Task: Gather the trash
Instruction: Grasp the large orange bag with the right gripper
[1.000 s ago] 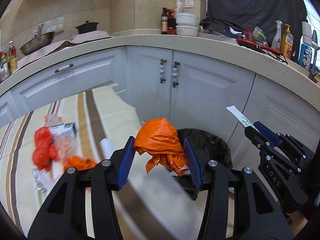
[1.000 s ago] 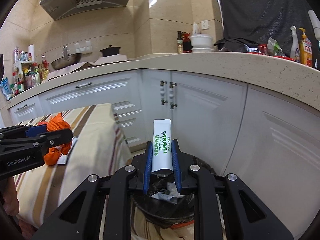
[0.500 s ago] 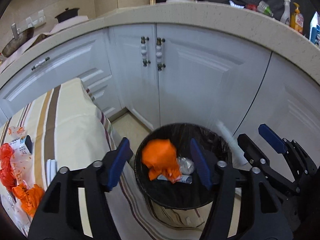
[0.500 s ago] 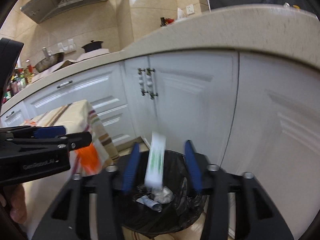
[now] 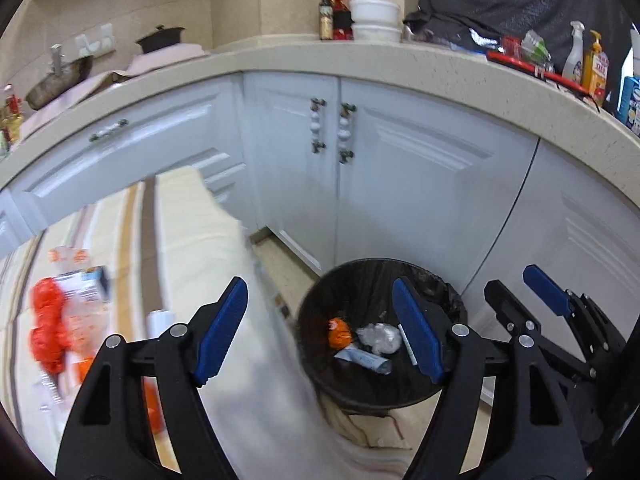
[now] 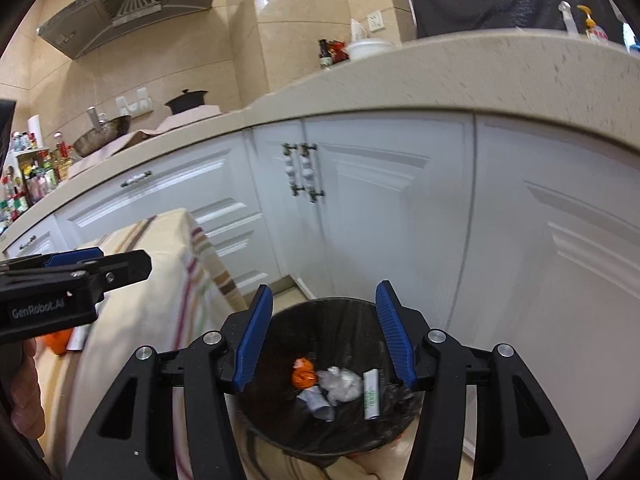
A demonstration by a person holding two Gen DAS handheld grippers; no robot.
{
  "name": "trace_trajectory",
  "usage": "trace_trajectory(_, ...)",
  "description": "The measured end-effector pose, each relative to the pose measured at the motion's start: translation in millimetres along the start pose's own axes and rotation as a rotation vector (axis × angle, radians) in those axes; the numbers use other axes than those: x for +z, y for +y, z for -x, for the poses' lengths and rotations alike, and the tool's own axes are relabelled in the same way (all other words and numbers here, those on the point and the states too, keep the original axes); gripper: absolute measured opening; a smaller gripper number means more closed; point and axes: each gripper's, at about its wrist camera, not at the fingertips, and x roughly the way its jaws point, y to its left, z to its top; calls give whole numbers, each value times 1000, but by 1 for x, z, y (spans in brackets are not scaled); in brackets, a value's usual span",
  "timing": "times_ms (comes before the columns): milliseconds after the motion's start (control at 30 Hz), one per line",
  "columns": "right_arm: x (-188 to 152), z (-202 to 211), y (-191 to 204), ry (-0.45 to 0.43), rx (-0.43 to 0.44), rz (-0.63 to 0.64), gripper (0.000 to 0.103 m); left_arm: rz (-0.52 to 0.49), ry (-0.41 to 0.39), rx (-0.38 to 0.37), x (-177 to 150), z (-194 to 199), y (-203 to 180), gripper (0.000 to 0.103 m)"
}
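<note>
Both tongs are held over the bin (image 6: 340,308), and both are spread wide with nothing between their blue pads. The right tongs (image 6: 326,332) hang right above the bin's mouth. The left tongs (image 5: 320,328) are set a bit more to the left, with the left pad (image 5: 220,328) over the striped cloth (image 5: 188,240) and the right pad over the bin.

The trash is seen down at the bottom of the bin, below the tongs and not touched by them. A small orange bag (image 6: 303,372) lies on the left. A crumpled clear wrap (image 6: 340,386) lies in the middle. A bluish scrap (image 6: 318,402) is found just in front of them. A white tube (image 6: 371,394) with green marks lies on the right, against the bin wall. Its long side runs from near to far, and which end is the cap cannot be told.

More trash is left on the cloth: red and orange bags (image 5: 48,328) and a packet (image 5: 86,284), all blurred. White cupboards (image 5: 400,168) stand behind the bin.
</note>
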Motion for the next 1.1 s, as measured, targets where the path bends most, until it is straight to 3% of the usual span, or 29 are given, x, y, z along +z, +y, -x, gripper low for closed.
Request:
trace_trajectory(233, 4, 17, 60, -10, 112, 53, 60, 51, -43, 114, -23, 52, 64, 79)
trace_trajectory(600, -2, 17, 160, 45, 305, 180, 60, 231, -17, 313, -66, 100, 180, 79)
trace_trajectory(900, -8, 2, 210, 126, 371, 261, 62, 336, 14, 393, -97, 117, 240, 79)
trace_trajectory(1100, -14, -15, 228, 209, 379, 299, 62, 378, 31, 403, -110, 118, 261, 79)
